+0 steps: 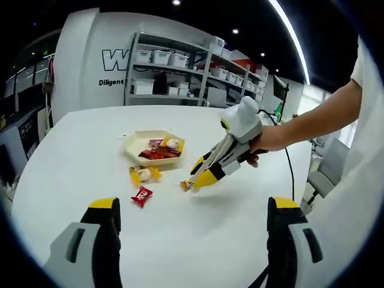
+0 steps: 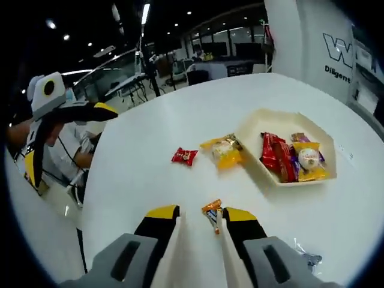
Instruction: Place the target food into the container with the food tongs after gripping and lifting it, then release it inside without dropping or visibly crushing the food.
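Right tongs (image 2: 200, 223) around orange candy (image 2: 212, 214) — grip unclear, left tongs (image 1: 195, 210) released, tray (image 2: 252, 129) beyond

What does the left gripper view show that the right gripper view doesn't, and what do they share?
Left gripper view: shelves of bins, and a hand holding the right tool. Right gripper view: the left tool, jaws wide apart, and office desks. Both: the white table, the hexagonal tray of snacks, a yellow snack, a red candy, and an orange candy at the right tool's jaws.
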{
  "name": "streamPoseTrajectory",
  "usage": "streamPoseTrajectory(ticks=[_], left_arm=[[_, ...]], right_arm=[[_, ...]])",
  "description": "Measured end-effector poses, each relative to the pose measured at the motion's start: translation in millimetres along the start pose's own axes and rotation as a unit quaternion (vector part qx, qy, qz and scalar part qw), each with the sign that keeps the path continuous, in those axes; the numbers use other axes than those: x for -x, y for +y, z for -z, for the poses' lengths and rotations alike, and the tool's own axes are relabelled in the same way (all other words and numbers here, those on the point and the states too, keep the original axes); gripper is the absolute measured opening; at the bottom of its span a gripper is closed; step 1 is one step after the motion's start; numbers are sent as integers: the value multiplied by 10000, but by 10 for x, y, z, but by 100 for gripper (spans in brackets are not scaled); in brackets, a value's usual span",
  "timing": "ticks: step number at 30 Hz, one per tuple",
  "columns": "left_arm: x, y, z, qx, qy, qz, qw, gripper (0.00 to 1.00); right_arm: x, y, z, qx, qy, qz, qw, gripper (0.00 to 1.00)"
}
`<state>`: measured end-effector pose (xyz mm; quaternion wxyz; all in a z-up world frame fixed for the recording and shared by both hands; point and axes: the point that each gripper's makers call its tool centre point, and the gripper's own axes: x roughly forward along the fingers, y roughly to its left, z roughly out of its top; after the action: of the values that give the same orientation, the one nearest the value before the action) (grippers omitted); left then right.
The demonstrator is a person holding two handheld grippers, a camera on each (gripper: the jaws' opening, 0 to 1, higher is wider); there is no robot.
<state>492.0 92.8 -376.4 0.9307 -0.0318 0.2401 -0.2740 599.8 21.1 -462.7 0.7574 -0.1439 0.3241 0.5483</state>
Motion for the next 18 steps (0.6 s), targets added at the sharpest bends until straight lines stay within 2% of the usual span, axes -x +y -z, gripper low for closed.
streamPoseTrajectory(ticks=[3, 7, 9, 11, 14, 15, 16, 17, 18], left_arm=[[6, -1, 1, 5, -1, -4, 10000, 99], [21, -4, 18, 30, 13, -16, 10000, 99], [36, -16, 17, 37, 9, -19, 10000, 99], [54, -15, 20, 46, 0, -37, 10000, 99], [75, -4, 30, 79, -4, -70, 9999, 99], [79, -3, 32, 84, -6, -77, 9999, 99], [83, -2, 32, 88, -11, -88, 9999, 99], [87, -2, 30, 106, -31, -102, 9999, 99], [87, -4, 31, 118, -37, -101, 9999, 98]], right_arm=[[21, -76, -49, 214, -112, 111, 9996, 25], [-32, -136, 19, 704, 212, 175, 9971, 25], [-82, -116, 43, 963, 339, 109, 9947, 25], [-123, -48, 56, 1045, 403, -8, 9937, 26], [-167, -38, 142, 1443, 677, 17, 9872, 25], [-169, -6, 90, 1294, 502, -27, 9903, 25], [-161, -29, 96, 1276, 576, 0, 9901, 24], [-150, -34, 123, 891, 623, 71, 9940, 23], [-150, -49, 115, 1110, 605, 94, 9919, 22]])
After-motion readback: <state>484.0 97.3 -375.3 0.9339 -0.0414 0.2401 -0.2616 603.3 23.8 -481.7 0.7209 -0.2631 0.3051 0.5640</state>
